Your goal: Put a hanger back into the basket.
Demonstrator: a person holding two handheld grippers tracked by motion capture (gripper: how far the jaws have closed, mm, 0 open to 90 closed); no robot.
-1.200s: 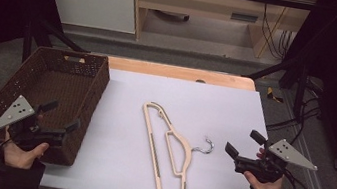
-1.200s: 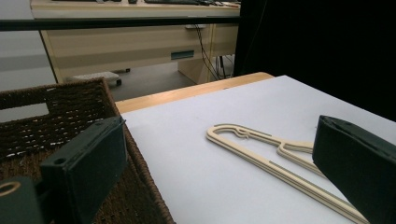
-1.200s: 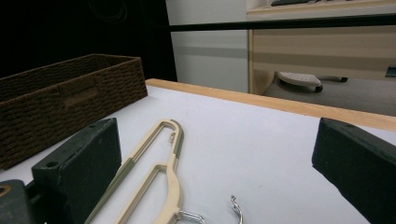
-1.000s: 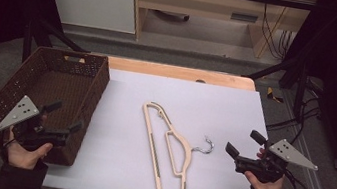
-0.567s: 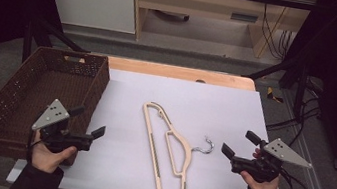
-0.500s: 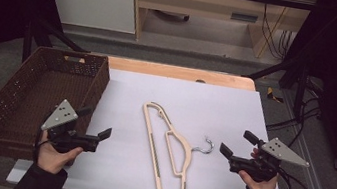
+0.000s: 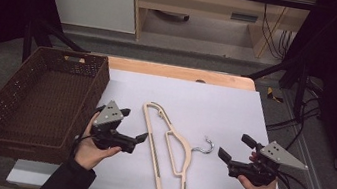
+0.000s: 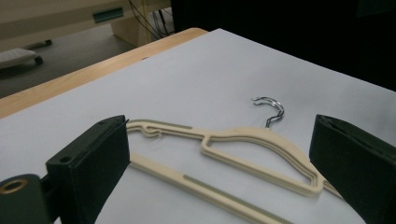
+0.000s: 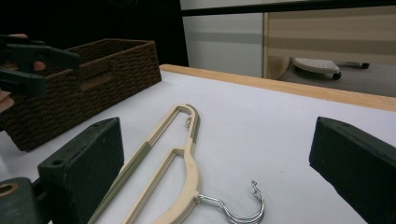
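Note:
A cream plastic hanger point(image 7: 168, 147) with a metal hook point(image 7: 205, 145) lies flat on the white table sheet point(image 7: 190, 103), running from the middle toward the near edge. My left gripper point(image 7: 134, 126) hovers just left of the hanger, open, nothing between its jaws. In the left gripper view the hanger point(image 8: 243, 154) lies just ahead, framed by the two jaws. My right gripper point(image 7: 235, 147) is open to the right of the hook, a short way off. The right gripper view shows the hanger point(image 9: 173, 158) and its hook point(image 9: 243, 207) close in front.
A dark brown woven basket point(image 7: 28, 104) stands at the table's left edge, nothing in it; it appears again point(image 9: 88, 79) in the right gripper view. A wooden table edge point(image 7: 180, 72) runs along the far side. Cables point(image 7: 304, 120) hang at the right.
My left gripper has moved right, from over the basket's near corner to beside the hanger. My right gripper has shifted slightly left toward the hook. The hanger has not moved.

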